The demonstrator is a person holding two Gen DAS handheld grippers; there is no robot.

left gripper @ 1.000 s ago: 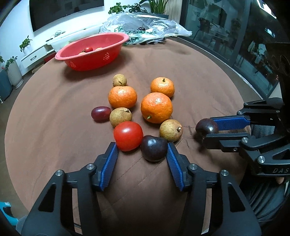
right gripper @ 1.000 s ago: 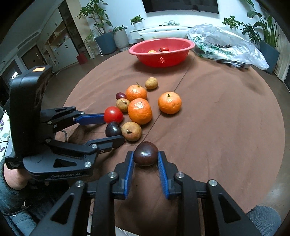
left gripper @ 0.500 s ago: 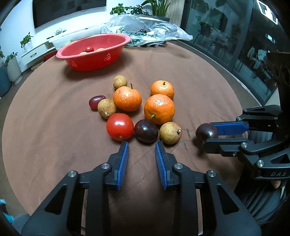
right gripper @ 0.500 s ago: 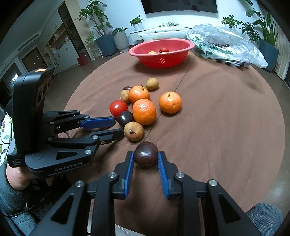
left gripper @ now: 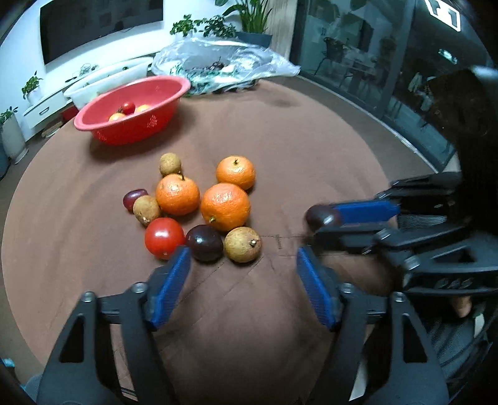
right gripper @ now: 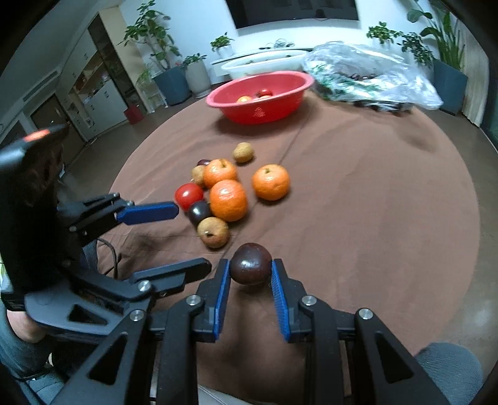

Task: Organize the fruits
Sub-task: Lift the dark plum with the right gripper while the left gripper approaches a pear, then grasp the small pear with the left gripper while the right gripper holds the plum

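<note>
Meanwhile, the right gripper (right gripper: 250, 277) is clenched on a dark maroon round fruit (right gripper: 250, 263), held just above the brown tabletop (right gripper: 373, 218). The left gripper (left gripper: 242, 271) is spread wide and grips nothing, its blue fingers (left gripper: 169, 280) flanking another dark purple fruit (left gripper: 204, 243) and a tan longan-like fruit (left gripper: 242, 248). Beyond lie a red tomato (left gripper: 164, 238), three oranges (left gripper: 225, 207) and, farther back, a red plastic basket (left gripper: 155, 121) holding what are probably tomatoes.

White wall w/ TV (left gripper: 99, 28), potted plants (right gripper: 146, 34), dark windows (left gripper: 373, 56).
</note>
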